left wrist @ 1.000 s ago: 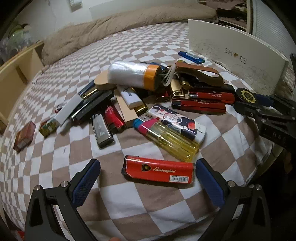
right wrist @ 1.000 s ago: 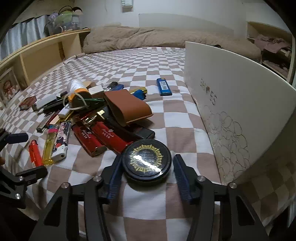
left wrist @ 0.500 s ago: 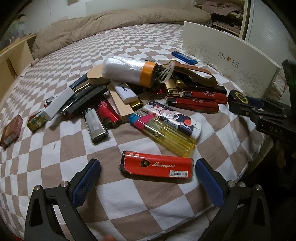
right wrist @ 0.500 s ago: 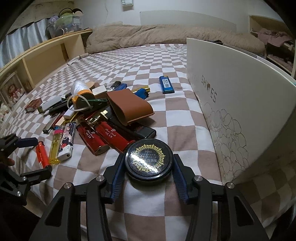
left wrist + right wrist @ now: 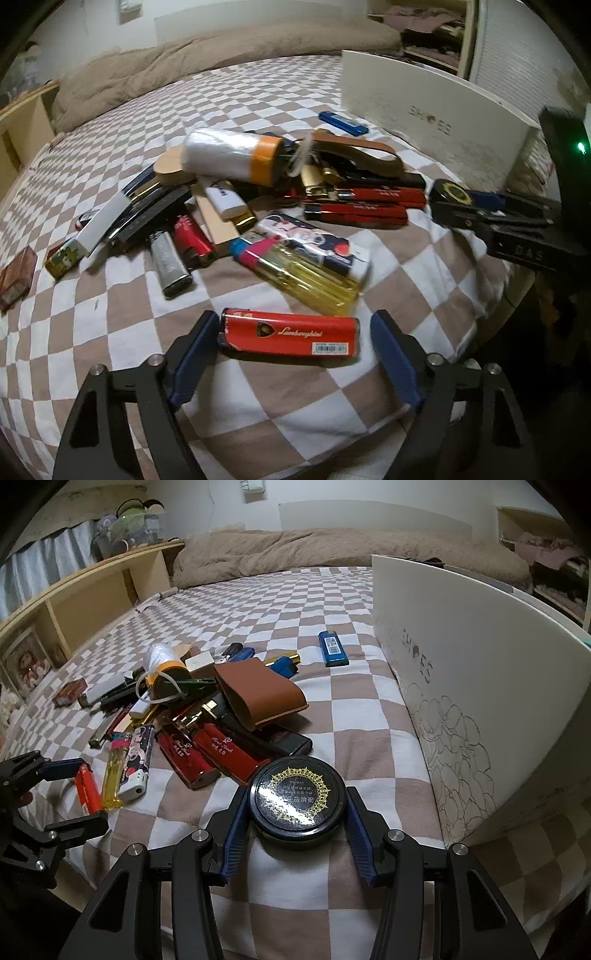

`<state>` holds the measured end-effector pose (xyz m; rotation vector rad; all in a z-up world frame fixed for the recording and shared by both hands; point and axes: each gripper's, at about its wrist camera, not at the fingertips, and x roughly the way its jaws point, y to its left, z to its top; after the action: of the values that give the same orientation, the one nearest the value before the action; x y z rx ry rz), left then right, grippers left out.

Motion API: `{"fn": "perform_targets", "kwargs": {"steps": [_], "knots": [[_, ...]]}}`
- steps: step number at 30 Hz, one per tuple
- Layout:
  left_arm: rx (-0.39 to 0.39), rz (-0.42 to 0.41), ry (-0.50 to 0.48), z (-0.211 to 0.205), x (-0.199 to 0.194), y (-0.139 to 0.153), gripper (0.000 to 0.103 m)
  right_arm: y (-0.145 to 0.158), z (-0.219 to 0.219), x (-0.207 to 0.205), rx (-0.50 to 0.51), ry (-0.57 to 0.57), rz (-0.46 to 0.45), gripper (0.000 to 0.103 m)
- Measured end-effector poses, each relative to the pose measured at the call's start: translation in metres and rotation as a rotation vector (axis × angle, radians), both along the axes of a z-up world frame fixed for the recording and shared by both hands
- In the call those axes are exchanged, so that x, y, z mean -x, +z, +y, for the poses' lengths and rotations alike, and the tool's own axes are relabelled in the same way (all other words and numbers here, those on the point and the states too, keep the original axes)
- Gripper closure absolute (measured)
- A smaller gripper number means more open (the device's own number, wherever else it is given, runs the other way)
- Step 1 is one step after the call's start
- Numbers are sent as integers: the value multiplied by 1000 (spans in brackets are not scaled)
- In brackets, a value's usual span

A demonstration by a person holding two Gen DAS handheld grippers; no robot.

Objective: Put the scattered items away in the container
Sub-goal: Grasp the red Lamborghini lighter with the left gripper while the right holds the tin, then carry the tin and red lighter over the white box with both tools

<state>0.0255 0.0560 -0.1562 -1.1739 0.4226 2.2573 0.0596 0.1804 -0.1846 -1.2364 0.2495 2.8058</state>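
Left gripper (image 5: 291,339): my jaws closing around the red "Lamborghini" lighter (image 5: 288,336), lower centre.
Right gripper (image 5: 295,825): I clamp the black gold-crested tin (image 5: 296,802).
Box (image 5: 461,686), right: "SHOES".

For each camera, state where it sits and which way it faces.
Left wrist: on the left gripper, angled down across the checked bed; its jaws are closing round the red lighter, the right pad not yet touching; the right gripper shows at right.
Right wrist: on the right gripper, angled down toward the shoe box; its jaws clamp the round tin; the left gripper shows at left.
Shared: lighter pile, shoe box, blue lighter.
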Motion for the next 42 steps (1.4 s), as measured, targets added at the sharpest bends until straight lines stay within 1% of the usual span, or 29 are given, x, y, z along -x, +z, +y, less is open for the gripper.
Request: {"fn": "perform_targets", "kwargs": {"steps": [2,6,11,17,22,25,28,33,38,42], "knots": [[5,2,2,0,-1,-1,26,0,1,0,1,3,-1,52],[-1,-6,18,-2,-2,0,27,0,1,0,4,6,-2,52],[11,4,31,-3,-6,0,27,0,0,0,-4,10,-4,52],[-21,-1,72,-9,-7,6,27,1,-1,-2,-8,20,-3,52],[-51,8,112,-12,-8,14,27,6,2,-3,36,25,12,52],[-64,22,121,-10,-8,21,27,10,0,-3,35,38,26,52],[-74,50,129,-7,-8,29,27,20,-3,-8,41,52,67,52],[-122,73,141,-7,-9,46,27,40,-10,-12,13,75,126,52],[-185,91,138,-6,-13,63,27,62,-6,-18,14,79,181,52],[-227,117,130,2,-16,79,27,78,4,-21,38,69,218,52]]}}
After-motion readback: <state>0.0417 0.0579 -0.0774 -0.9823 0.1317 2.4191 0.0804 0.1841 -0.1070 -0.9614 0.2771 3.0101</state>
